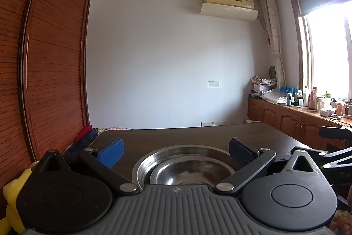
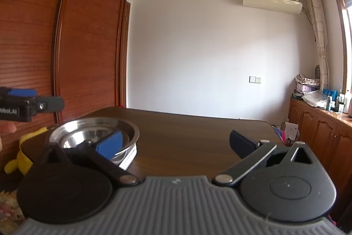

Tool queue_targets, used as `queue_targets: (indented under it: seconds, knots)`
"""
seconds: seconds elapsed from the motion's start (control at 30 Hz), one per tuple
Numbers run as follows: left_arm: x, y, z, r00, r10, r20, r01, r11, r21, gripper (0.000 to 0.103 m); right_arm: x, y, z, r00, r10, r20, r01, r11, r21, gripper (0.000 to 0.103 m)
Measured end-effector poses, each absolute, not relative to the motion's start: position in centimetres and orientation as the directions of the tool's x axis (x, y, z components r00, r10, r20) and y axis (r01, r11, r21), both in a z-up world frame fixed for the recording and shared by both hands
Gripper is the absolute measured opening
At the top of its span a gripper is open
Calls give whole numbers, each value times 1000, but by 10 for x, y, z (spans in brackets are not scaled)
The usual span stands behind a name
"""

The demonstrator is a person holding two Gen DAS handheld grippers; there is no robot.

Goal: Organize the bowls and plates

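Nested steel bowls (image 1: pixel 184 169) sit on the dark wooden table (image 1: pixel 198 136), straight ahead of my left gripper (image 1: pixel 176 152) and between its spread blue pads. It is open and holds nothing. In the right wrist view the same steel bowls (image 2: pixel 94 133) rest on a stack of white plates (image 2: pixel 129 158) at the table's left end. My right gripper (image 2: pixel 176 144) is open and empty over the bare table (image 2: pixel 187 131). Its left pad (image 2: pixel 110 144) overlaps the bowls' near rim in the picture. The left gripper (image 2: pixel 37 99) hovers above and left of the bowls.
A tall wooden wardrobe (image 1: pixel 48 58) stands close on the left. A yellow soft object (image 2: pixel 22 153) lies by the table's left edge. Low cabinets (image 1: pixel 297 120) crowded with bottles run under the window on the right. A fingertip (image 2: pixel 6 127) shows at the left border.
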State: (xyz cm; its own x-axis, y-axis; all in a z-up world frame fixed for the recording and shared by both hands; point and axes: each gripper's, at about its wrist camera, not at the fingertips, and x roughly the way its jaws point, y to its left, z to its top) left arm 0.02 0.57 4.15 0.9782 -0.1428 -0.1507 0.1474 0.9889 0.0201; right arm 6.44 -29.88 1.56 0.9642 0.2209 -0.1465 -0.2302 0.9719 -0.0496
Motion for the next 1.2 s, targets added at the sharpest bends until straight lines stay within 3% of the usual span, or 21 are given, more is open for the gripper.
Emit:
queue_targets:
  seconds: [0.3, 1.2]
  knots:
    - [-6, -6, 46, 982, -80, -171, 87, 996, 32, 103, 66, -307, 15, 973, 157, -168, -164, 986, -33, 103]
    - [-8, -15, 19, 962, -87, -257, 108, 992, 65, 103, 66, -313, -5, 974, 80, -213, -85, 996, -15, 103]
